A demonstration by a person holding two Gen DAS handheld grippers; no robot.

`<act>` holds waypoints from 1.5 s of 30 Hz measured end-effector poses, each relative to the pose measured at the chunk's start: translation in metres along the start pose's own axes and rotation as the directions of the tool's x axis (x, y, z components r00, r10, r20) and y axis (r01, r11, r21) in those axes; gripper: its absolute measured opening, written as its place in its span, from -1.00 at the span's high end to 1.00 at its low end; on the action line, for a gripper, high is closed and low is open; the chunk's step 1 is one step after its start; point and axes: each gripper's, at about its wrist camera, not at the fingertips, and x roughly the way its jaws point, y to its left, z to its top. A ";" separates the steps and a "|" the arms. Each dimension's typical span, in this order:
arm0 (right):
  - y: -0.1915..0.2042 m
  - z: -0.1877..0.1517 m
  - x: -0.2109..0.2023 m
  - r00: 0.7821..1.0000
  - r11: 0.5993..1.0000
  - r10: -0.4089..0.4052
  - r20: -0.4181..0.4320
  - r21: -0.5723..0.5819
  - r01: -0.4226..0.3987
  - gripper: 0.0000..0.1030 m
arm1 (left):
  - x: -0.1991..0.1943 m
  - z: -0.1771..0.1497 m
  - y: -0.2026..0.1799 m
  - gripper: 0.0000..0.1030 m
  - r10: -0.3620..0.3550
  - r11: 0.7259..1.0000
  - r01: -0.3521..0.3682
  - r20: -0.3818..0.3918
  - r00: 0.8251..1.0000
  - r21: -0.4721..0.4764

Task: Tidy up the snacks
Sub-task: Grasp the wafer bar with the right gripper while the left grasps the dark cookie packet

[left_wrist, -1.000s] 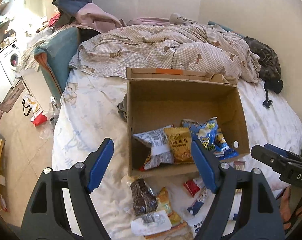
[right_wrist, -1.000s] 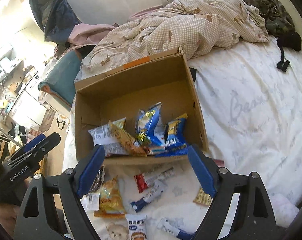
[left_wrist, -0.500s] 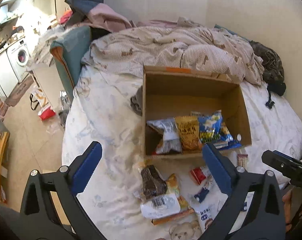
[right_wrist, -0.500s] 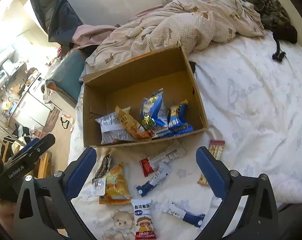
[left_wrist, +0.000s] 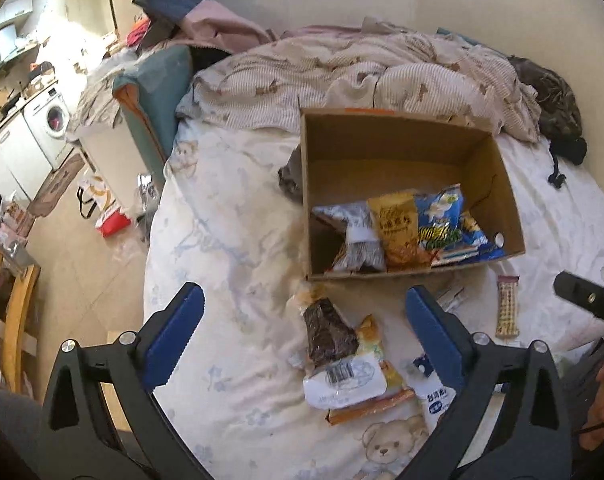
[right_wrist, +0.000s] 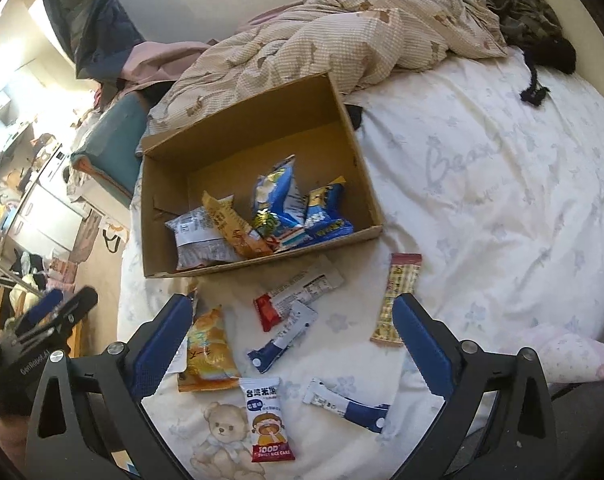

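**Both grippers pulled back and spread wide**

Both grippers have backed away from the cardboard box [left_wrist: 402, 152] since a second ago, jaws just opening. Left gripper [left_wrist: 302, 332] and right gripper [right_wrist: 290, 344] hang released, empty, over loose snack packets [right_wrist: 210, 352] on the bed [right_wrist: 482, 184]; several bags [right_wrist: 278, 204] lie inside the box.
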 end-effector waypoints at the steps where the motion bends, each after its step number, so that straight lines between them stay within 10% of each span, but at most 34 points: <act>1: -0.003 0.000 0.000 1.000 1.000 -0.002 -0.002 0.010 0.002 -0.98 | 0.001 -0.001 0.002 -0.93 -0.005 1.000 0.004 -0.011 1.000 -0.008; 10: -0.064 0.006 0.019 0.991 0.971 -0.054 -0.126 0.224 0.081 -0.98 | 0.006 -0.003 0.013 -0.93 -0.019 0.997 0.014 -0.061 0.998 -0.080; 15: -0.096 -0.005 0.059 0.959 0.900 0.060 -0.277 0.430 0.068 -0.98 | 0.012 -0.001 0.021 -0.93 -0.016 0.992 0.005 -0.085 0.996 -0.123; 19: -0.089 -0.002 0.077 0.940 0.924 -0.068 -0.333 0.335 0.185 -0.97 | 0.020 -0.001 0.025 -0.93 -0.017 0.991 0.001 -0.114 0.993 -0.137; 28: -0.080 0.010 0.136 0.874 0.940 -0.243 -0.420 0.120 0.319 -0.32 | 0.027 0.002 0.035 -0.93 -0.017 0.984 -0.009 -0.138 0.990 -0.180; 32: -0.079 0.005 0.141 0.834 0.920 -0.352 -0.425 0.007 0.393 0.43 | 0.034 0.001 0.044 -0.93 -0.020 0.975 -0.017 -0.166 0.986 -0.222; 38: -0.101 0.009 0.112 0.857 0.899 -0.357 -0.370 0.113 0.424 0.45 | 0.037 -0.001 0.048 -0.93 -0.025 0.969 -0.021 -0.183 0.983 -0.248; 45: -0.085 0.002 0.066 0.944 0.953 -0.131 -0.303 0.224 0.205 0.46 | 0.040 0.000 0.059 -0.93 -0.024 0.957 -0.034 -0.194 0.981 -0.289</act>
